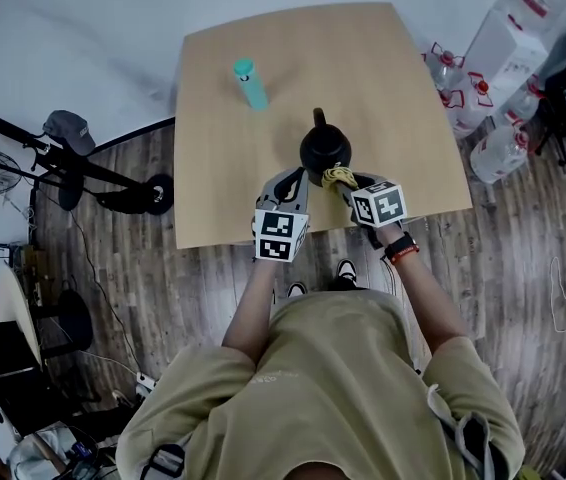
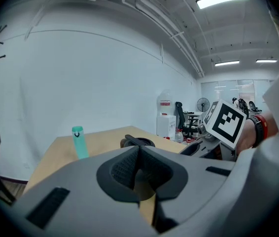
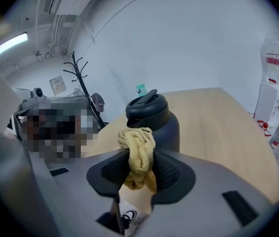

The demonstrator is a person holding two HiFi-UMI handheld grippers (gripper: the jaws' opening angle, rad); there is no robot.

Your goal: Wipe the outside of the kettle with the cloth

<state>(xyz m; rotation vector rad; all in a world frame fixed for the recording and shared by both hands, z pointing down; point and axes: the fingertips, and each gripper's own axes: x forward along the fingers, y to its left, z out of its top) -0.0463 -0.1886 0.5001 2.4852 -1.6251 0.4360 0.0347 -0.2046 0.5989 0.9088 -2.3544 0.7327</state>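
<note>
Olive fabric of the person's shirt (image 1: 333, 388) fills the head view's bottom. Above it are two grey plastic grippers. The left gripper (image 2: 138, 154) has its ribbed pads pressed together on nothing, and the right gripper (image 1: 351, 188) pinches one bunched, fuzzy yellow cloth (image 3: 137, 147). One kettle (image 1: 324, 149), round, matte black and lidded, stands near the lower edge of the pale wooden table (image 1: 403, 88), just above the cloth. One slim teal bottle (image 1: 251, 83) stands upright further up-left.

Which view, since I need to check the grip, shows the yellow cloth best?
The right gripper view: the cloth is close up, pinched in the right hand-held gripper, before the kettle. The head view shows it only as a small yellow wad; the left gripper view shows none.
</note>
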